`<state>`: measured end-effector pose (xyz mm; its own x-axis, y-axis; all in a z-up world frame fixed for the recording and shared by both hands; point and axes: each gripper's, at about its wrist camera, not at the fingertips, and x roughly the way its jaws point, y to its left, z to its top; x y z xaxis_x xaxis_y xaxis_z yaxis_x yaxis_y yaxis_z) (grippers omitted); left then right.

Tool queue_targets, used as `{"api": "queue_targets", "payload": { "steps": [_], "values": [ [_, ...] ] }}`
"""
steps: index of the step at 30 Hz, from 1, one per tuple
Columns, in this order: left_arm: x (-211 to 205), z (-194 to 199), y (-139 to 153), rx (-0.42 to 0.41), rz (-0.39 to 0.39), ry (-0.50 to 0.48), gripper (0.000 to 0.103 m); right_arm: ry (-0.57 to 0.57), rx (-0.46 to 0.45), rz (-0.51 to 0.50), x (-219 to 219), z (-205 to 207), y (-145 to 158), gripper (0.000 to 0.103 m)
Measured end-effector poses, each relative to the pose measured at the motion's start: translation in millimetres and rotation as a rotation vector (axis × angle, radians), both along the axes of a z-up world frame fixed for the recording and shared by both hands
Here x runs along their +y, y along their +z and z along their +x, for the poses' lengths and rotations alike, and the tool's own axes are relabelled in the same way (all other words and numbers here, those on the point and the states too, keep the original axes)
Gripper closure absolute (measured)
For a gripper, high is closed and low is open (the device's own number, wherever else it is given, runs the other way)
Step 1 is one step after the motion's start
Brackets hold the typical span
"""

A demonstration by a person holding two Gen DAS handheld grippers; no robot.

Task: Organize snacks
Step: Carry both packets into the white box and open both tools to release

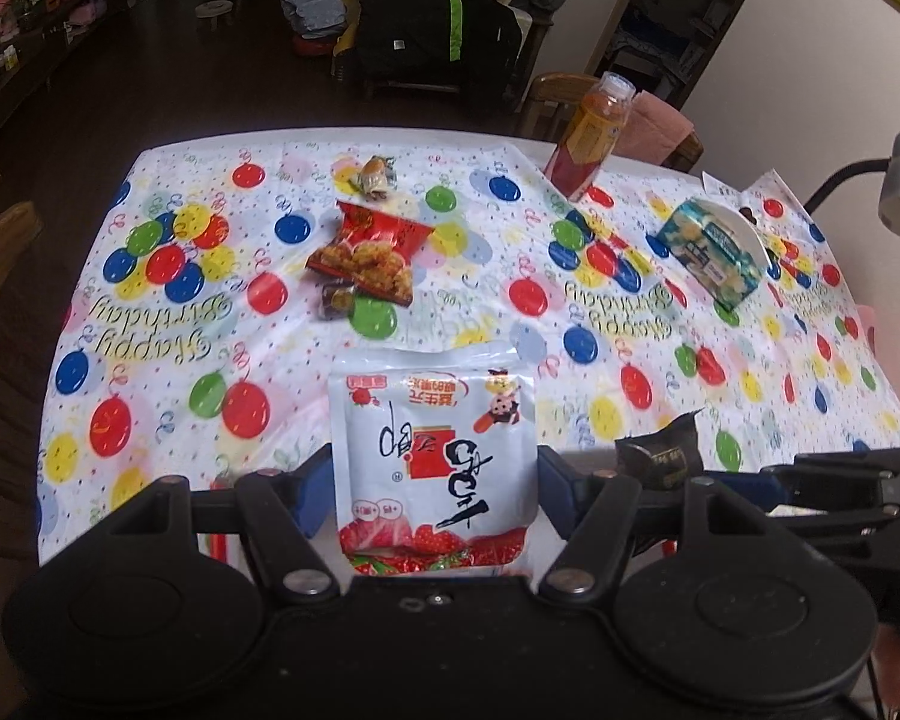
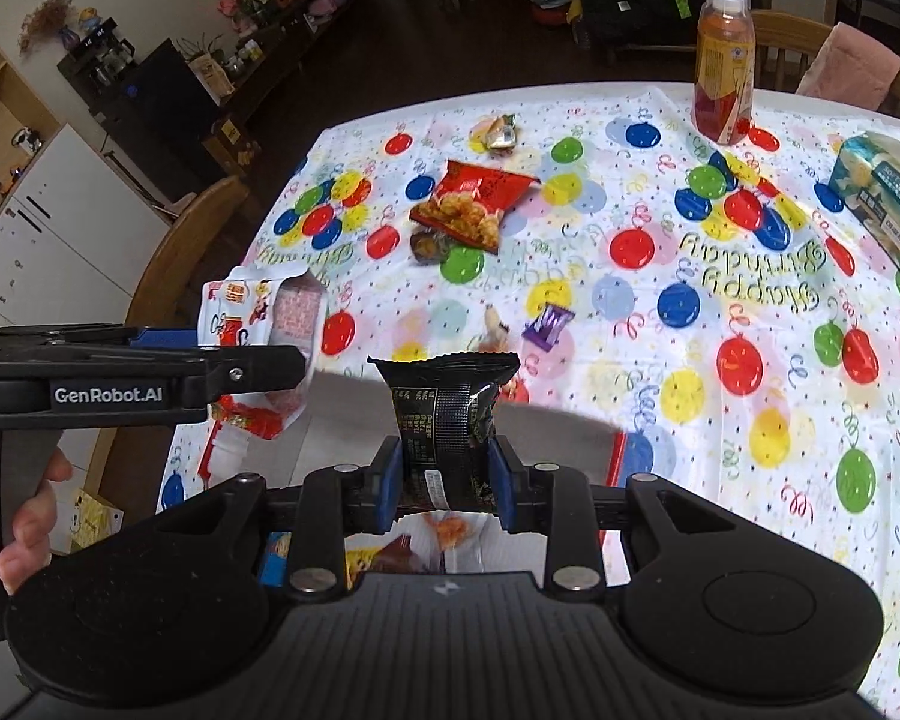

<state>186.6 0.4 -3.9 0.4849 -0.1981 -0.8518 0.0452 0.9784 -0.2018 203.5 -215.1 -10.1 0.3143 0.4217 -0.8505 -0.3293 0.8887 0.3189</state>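
Meanwhile, two snacks are off the table: the white packet (image 1: pixel 435 456) with strawberries printed on it stands pinched between the blue pads of the left gripper (image 1: pixel 435 483), and the small black packet (image 2: pixel 447 420) is squeezed upright between the pads of the right gripper (image 2: pixel 447 474), its crimped top edge pointing away from the camera. Both are held above the near edge of the table, side by side, the left gripper showing in the right wrist view just to the left of the black packet. Below the right gripper a clear container (image 2: pixel 426 546) seems to hold a few snacks already, though too little of it shows to be sure. Further out on the balloon-printed tablecloth (image 2: pixel 720 420) several snacks are left: a purple candy (image 2: pixel 547 324) and a pale wrapped sweet (image 2: pixel 498 324) near the grippers, then the red bag (image 2: pixel 471 204) of fried snacks with a small dark sweet (image 2: pixel 429 246) touching its near corner, and a small wrapped sweet (image 2: pixel 498 131) beyond. A bottle (image 2: pixel 723 72) and a tissue pack (image 2: pixel 882 198) stand toward the far right. By my reading the sorting is partway done, with two pieces in hand and about five to collect.
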Motion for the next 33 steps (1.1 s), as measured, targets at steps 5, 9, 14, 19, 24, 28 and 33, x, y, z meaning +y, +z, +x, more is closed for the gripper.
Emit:
{"api": "queue_targets", "payload": {
  "steps": [5, 9, 14, 19, 24, 28, 33],
  "values": [
    [4.8, -17.4, -8.8, 0.022, 0.011, -0.024, 0.037, 0.013, 0.027, -0.027, 3.0, -16.8, -10.9, 0.073],
    [7.2, -28.7, -19.9, 0.042, 0.023, -0.041, 0.037, 0.016, 0.058, -0.054, 3.6, -27.7, -25.6, 0.073],
    [8.6, -36.5, -37.4, 0.072, 0.035, -0.050, 0.037, 0.025, 0.098, -0.070, 5.9, -41.0, -43.3, 0.073],
    [8.0, -41.3, -56.9, 0.103, 0.048, -0.054, 0.037, 0.042, 0.129, -0.101, 11.9, -53.4, -59.6, 0.073],
    [7.3, -41.0, -74.7, 0.125, 0.057, -0.053, 0.037, 0.062, 0.154, -0.120, 16.5, -62.7, -71.7, 0.073],
    [5.4, -40.0, -87.8, 0.148, 0.064, -0.056, 0.037, 0.074, 0.169, -0.130, 17.3, -68.9, -78.6, 0.073],
    [2.6, -38.8, -102.2, 0.181, 0.061, -0.052, 0.037, 0.084, 0.184, -0.148, 19.3, -71.4, -89.0, 0.073]
  ]
}}
